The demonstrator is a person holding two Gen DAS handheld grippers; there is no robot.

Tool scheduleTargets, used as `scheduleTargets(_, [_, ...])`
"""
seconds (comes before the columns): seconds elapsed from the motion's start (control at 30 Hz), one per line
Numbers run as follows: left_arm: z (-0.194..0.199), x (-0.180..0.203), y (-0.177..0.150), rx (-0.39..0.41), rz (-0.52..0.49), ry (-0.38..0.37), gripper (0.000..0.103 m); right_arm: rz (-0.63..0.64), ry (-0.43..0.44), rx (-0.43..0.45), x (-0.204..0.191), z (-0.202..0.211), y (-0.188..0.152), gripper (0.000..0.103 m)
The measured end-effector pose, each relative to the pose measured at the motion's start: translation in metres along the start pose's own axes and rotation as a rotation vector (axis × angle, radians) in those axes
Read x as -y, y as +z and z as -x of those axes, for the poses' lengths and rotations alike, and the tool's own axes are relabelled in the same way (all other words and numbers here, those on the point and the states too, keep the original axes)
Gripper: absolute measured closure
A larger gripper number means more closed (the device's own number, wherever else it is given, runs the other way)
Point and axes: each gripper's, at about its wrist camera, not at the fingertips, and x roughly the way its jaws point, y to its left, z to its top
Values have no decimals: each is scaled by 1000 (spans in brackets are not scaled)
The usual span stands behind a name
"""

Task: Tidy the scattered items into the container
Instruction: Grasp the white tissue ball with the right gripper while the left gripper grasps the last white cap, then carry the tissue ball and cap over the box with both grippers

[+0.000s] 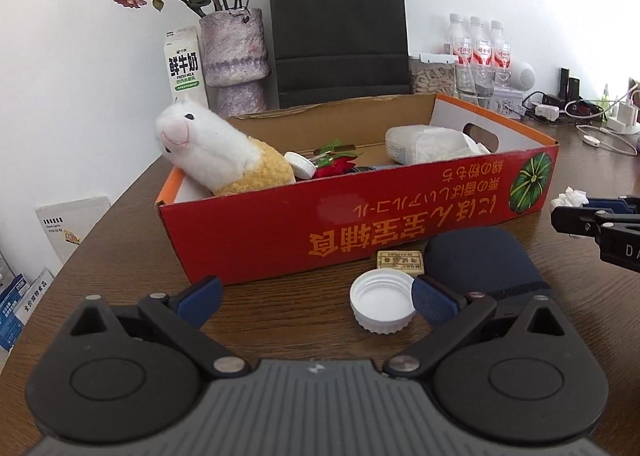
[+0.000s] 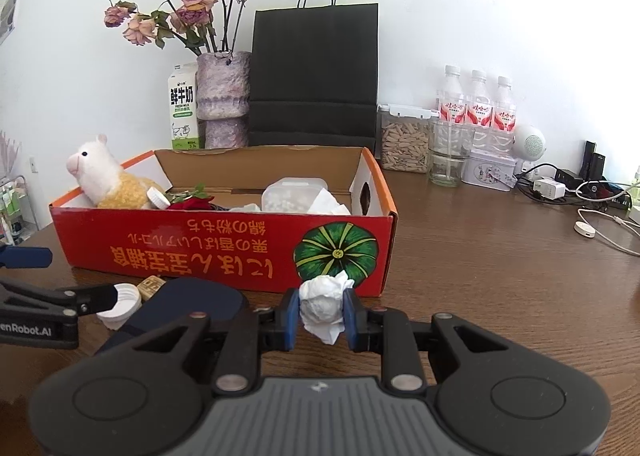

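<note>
Fingers [image 2: 351, 318] pinching crumpled tissue [image 2: 325, 306], between pads

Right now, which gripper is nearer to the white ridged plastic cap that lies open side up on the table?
Left. The left gripper is open, one pad beside the white ridged plastic cap. The right gripper is farther off, shut on a crumpled white tissue.

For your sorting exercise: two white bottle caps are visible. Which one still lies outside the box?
The open-side-up cap on the table before the red box; the other cap lies inside, beside the plush.
</note>
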Motion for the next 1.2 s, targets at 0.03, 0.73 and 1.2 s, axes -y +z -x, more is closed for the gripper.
scheduleTargets(0.03, [0,3,0,-2,-15,-2,0,1,2,1,-1,2,-1,81])
scheduleTargets(0.73, [13,2,5,87,34,-61,63,34,8,64,-8,18,-5,81])
scheduleTargets(1.2, [-10,-9,90,278,161,-24,62,26,66,218,-30,-21,85,80])
